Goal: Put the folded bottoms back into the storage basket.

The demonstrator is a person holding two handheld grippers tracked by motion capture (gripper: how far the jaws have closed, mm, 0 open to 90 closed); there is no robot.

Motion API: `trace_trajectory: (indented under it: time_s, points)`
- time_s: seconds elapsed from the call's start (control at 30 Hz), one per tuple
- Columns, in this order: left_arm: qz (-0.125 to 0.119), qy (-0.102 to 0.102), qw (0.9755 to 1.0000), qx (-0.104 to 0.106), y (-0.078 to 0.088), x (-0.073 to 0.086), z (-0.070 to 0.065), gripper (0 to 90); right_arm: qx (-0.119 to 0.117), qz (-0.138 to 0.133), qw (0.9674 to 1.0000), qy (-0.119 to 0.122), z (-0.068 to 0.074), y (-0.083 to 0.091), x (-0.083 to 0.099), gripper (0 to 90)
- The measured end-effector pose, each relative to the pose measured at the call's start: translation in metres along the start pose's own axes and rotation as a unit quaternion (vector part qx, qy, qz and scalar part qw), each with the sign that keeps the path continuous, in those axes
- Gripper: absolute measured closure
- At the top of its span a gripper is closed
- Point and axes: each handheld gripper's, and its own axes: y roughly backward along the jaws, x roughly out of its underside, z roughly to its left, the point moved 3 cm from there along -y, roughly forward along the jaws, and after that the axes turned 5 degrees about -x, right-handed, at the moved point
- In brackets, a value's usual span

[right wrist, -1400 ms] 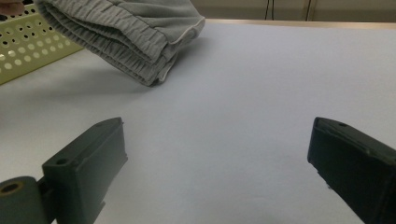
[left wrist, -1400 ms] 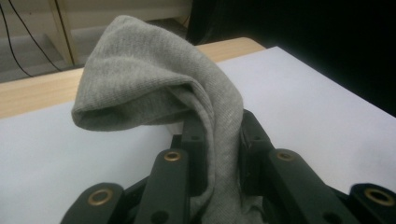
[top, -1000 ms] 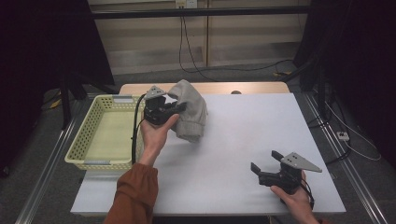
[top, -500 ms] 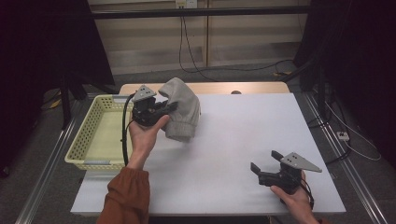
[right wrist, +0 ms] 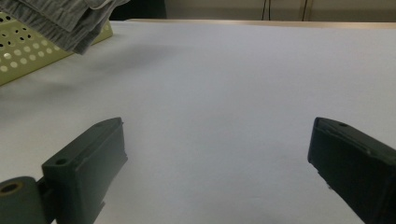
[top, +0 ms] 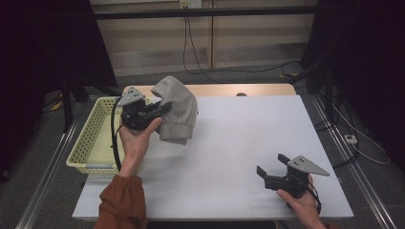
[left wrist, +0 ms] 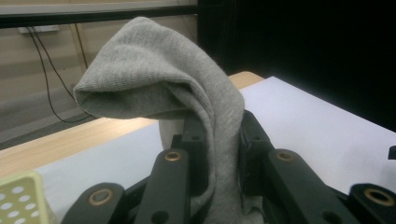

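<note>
- The left hand-held gripper is raised above the bench, just beside the yellow basket, its jaws pinching a grey knitted cloth.
- In the left gripper view the cloth runs down between the two black jaws and folds over above them in a hooded hump.
- The cloth hangs clear of the bench, its ribbed hem lowest, next to the basket's near-bench wall.
- The right hand-held gripper sits low over the bench, well apart from the basket, at the corner nearest the person.
- Its jaws are spread wide, with bare white bench between them.
</note>
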Motion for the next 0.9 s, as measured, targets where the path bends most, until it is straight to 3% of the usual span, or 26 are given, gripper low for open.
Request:
trace_trajectory:
  time_s: [0.5,0.9]
  points:
    - [-0.022,0.005,0.9996,-0.014,0.032,-0.007,0.011,76.6,0.002,0.002,1.0000,-0.001,0.000,-0.001,0.000,3.9]
    - [-0.023,-0.005,0.9992,-0.031,0.051,-0.006,0.015,76.6,0.003,0.001,1.0000,0.001,0.000,-0.001,0.000,3.8]
